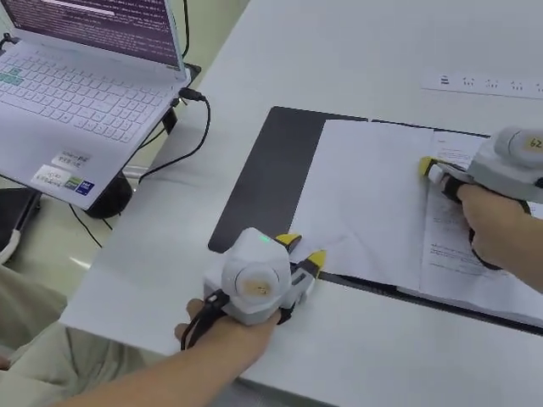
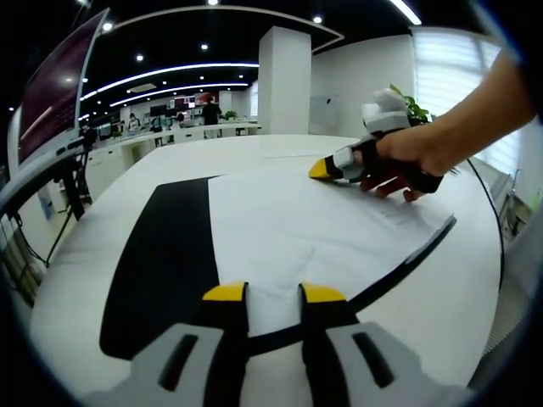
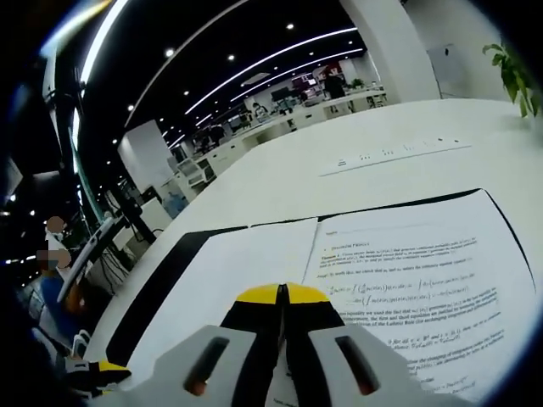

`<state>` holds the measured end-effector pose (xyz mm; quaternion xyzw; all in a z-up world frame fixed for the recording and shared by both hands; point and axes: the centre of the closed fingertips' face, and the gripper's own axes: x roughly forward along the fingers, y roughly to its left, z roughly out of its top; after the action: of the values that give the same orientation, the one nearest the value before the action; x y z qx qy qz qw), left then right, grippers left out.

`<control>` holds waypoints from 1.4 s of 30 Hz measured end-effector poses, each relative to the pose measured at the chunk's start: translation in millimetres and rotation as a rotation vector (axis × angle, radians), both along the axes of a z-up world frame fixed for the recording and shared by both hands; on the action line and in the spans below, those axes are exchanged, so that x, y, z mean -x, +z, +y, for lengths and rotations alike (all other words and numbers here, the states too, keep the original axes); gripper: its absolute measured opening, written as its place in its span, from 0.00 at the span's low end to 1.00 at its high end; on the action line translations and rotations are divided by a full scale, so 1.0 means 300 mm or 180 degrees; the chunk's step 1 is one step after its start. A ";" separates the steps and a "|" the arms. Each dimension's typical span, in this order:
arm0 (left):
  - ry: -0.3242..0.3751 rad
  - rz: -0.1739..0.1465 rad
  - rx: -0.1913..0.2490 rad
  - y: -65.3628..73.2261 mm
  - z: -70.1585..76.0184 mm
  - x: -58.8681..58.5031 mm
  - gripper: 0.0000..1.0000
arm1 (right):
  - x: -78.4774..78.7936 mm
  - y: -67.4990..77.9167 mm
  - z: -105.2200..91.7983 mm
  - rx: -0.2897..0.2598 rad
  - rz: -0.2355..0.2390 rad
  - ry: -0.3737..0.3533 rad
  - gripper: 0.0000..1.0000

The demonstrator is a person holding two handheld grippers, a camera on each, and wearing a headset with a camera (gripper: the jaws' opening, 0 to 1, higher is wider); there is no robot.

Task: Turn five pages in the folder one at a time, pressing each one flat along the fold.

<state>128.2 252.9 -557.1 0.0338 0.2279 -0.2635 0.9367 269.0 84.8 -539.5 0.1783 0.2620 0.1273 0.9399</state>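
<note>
We see the folder [image 1: 259, 178] lying open on the white worktop [image 1: 339, 51], its black inside cover bare along the left. A blank white page [image 1: 361, 195] lies flat on the folder's left half, covering all but that black strip. A printed page [image 1: 462, 254] faces up on the right half. The fold between them runs from far to near.

The right gripper [image 1: 427, 167] comes in from the right, held in a hand [image 1: 501, 225]. Its jaws are clenched together with nothing between them, yellow tips meeting. In the right gripper view the closed tips [image 3: 282, 294] sit right at the fold, blank sheet to the left and printed text [image 3: 407, 263] to the right. From the left gripper view the same gripper [image 2: 322, 170] looks pressed down on the paper at the far part of the fold, though we cannot tell for certain that it touches.

The left gripper [image 1: 302, 248] is at the near edge of the folder, by the near left corner of the blank page. Its jaws are released, a narrow gap between the yellow tips [image 2: 273, 293]; the page and the folder's dark rim show through that gap, and nothing is gripped.

At the far left stands an open laptop [image 1: 85, 76] with a black cable [image 1: 199, 127] trailing from it. A white power strip [image 1: 484, 83] lies at the far right of the worktop.
</note>
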 end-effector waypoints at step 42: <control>-0.0006 -0.0027 0.0007 0.005 -0.002 0.002 0.22 | 0.348 0.010 0.079 -0.0385 0.0184 0.0155 0.00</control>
<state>127.6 252.4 -555.6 0.0341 0.2235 -0.2645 0.9375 164.7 108.6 -536.6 0.2319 0.2851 0.1605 0.9160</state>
